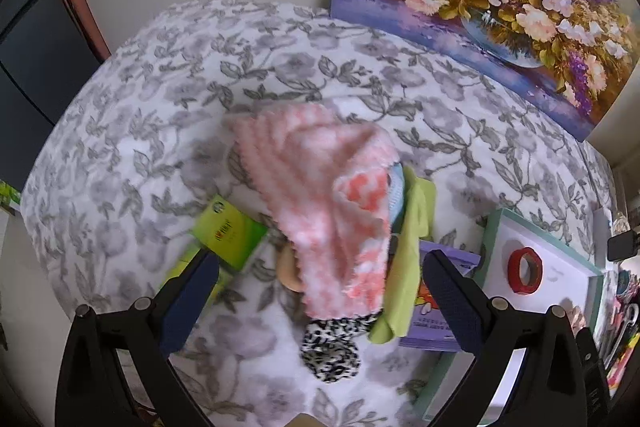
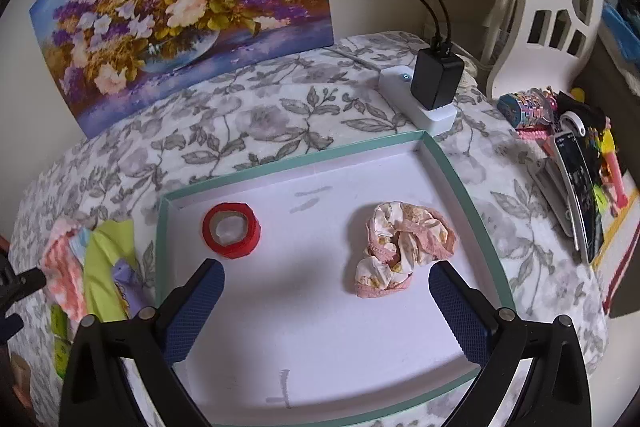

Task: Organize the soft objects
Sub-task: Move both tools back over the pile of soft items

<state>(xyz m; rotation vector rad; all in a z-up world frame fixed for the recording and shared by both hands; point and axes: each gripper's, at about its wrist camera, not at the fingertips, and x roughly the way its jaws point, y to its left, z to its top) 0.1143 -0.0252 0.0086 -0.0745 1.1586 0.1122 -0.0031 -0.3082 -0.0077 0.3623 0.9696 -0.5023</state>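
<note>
A pile of soft things lies on the floral cloth: a pink-and-white fuzzy sock (image 1: 320,203), a lime green cloth (image 1: 408,267) and a black-and-white leopard scrunchie (image 1: 332,347). My left gripper (image 1: 320,303) is open just in front of the pile, its fingers either side of it. The pile also shows at the left of the right wrist view (image 2: 80,267). My right gripper (image 2: 326,311) is open and empty over the white tray with a teal rim (image 2: 452,179). In the tray lie a pink floral scrunchie (image 2: 400,247) and a red tape roll (image 2: 231,230).
A green box (image 1: 230,231) and a purple booklet (image 1: 436,307) lie beside the pile. A flower painting (image 2: 180,7) leans on the wall. A white power strip with a black charger (image 2: 434,87) sits behind the tray. Phones and trinkets (image 2: 576,179) lie at right.
</note>
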